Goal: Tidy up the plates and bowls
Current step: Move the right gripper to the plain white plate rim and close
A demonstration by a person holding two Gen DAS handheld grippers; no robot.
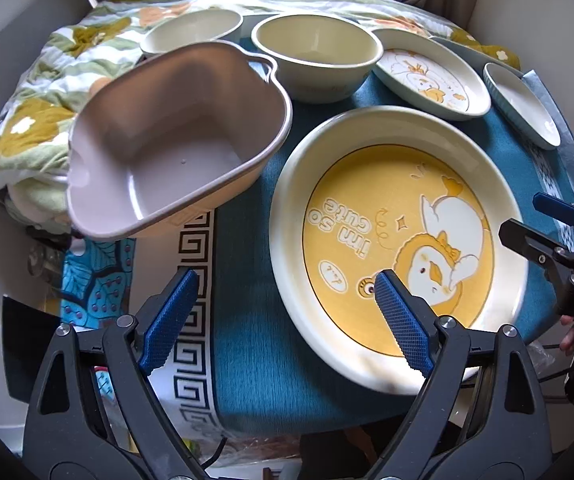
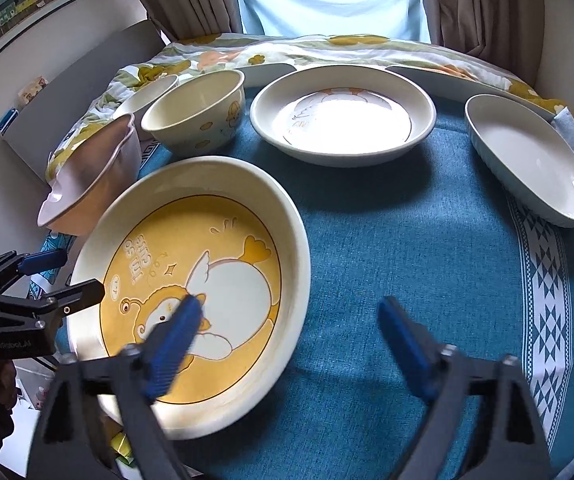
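Bench (image 2: 387, 240) under a teal cloth, dishes spread across it. Left to right:

- Floral quilt (image 1: 39, 120) bunched along the far-left edge.
- Pink heart-shaped bowl (image 1: 175, 140) at the left, tilted, resting partly on the quilt and partly on the bench edge. Empty.
- Small cream bowl (image 1: 193, 30) behind it, by the quilt.
- Cream round bowl (image 1: 317, 56) upright, just right of the pink one. Empty.
- Left gripper (image 1: 283, 320): jaws wide, nothing between them. One blue pad hangs over the near-left part of the big duck plate, the other over the cloth border. No contact that I can see.
- Big duck plate (image 1: 399, 248), cream rim with yellow centre, flat on the cloth at front centre, near the bench edge. Free of both grippers.
- Right gripper (image 2: 287, 336): jaws wide too, empty. Left pad is over the plate's near-right part, right pad over bare cloth. Its pads are motion-blurred.
- Second duck plate (image 2: 343, 116), smaller, behind and right of the big one, apart from it.
- White oval dish (image 2: 527, 156) with ribbed blue outside at the far right, near the cloth's patterned band.

Curtains (image 2: 483, 4) and a bright window behind.
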